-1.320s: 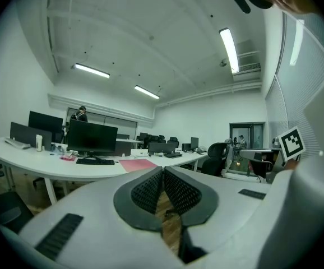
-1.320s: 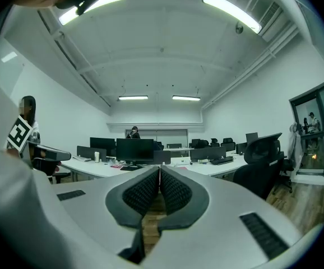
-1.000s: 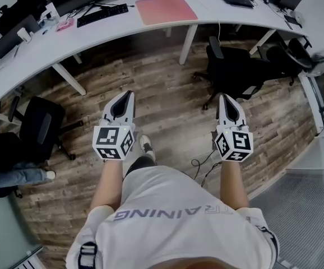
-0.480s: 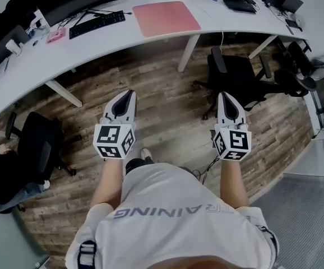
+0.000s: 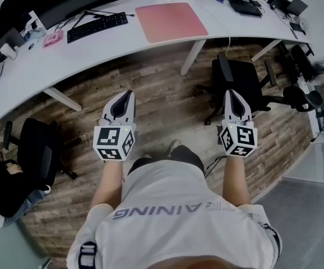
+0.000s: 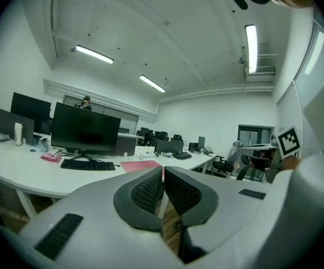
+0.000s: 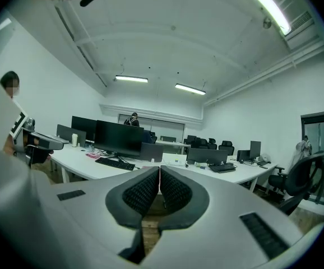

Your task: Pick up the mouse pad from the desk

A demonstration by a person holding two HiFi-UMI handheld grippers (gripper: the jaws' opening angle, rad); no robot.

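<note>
Quick read on where things sit: the mouse pad [image 5: 171,20] is the pink rectangle lying flat on the white curved table [image 5: 66,55], and it's well apart from both tools, with a stretch of wood floor in between. Nothing's in contact with it yet.

Both sets of jaws are pressed together with nothing in them. You can see the ribbed pads meeting in each gripper view.

The bit that matters is direction. From the left gripper [image 5: 126,96] the pad is pretty much dead ahead, with its near edge showing just past the jaw tips in the left gripper view. From the right gripper [image 5: 230,93] it's ahead and off to the left. The pad lands roughly between the two, but I'd call the left one a shade nearer and better lined up.

The long side runs along the table's front edge, so it's crosswise to where the jaws are pointing. The near long edge is the one facing them.

There's a black keyboard [image 5: 96,26] further left of the pad, close by but not touching it. An office chair [image 5: 237,80] stands between the right jaws and the table, so my guess is the left has the cleaner line in. Either way, the jaws need to open before they get there.
</note>
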